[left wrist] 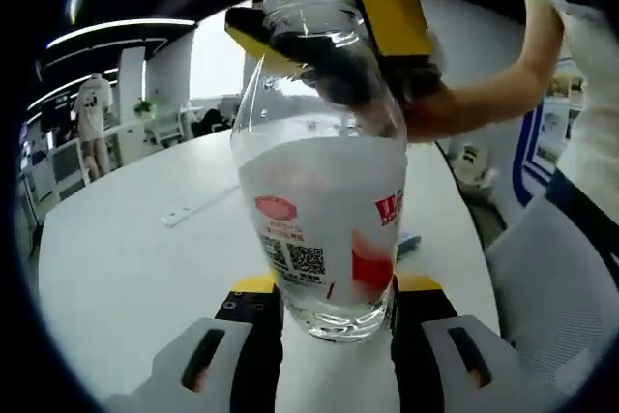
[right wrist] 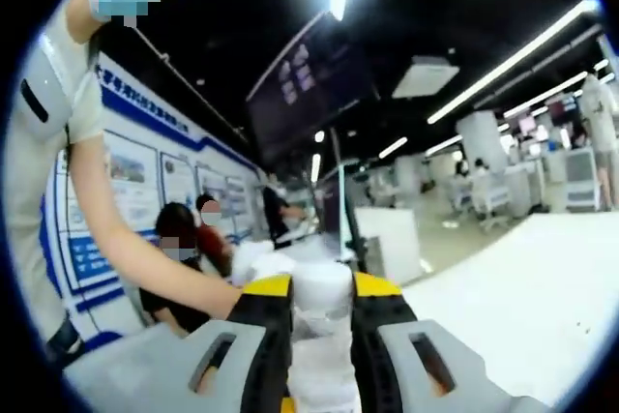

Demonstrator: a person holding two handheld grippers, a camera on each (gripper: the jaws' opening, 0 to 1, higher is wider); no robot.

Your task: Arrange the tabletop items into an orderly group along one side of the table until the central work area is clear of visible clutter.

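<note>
A clear water bottle point(left wrist: 319, 191) with a white and red label stands upright on the white table point(left wrist: 126, 268). Its base sits between the jaws of my left gripper point(left wrist: 334, 311), which is shut on it. From above, my right gripper point(left wrist: 329, 36), black with yellow pads, clamps the bottle's neck and cap. In the right gripper view the white bottle top point(right wrist: 321, 292) is pinched between the jaws of my right gripper point(right wrist: 321, 326).
A white power strip point(left wrist: 193, 208) lies on the table to the left. A small blue item point(left wrist: 408, 244) rests behind the bottle. A white chair point(left wrist: 551, 278) stands on the right. A person's arm point(left wrist: 493, 94) reaches in; other people point(right wrist: 184, 239) sit further off.
</note>
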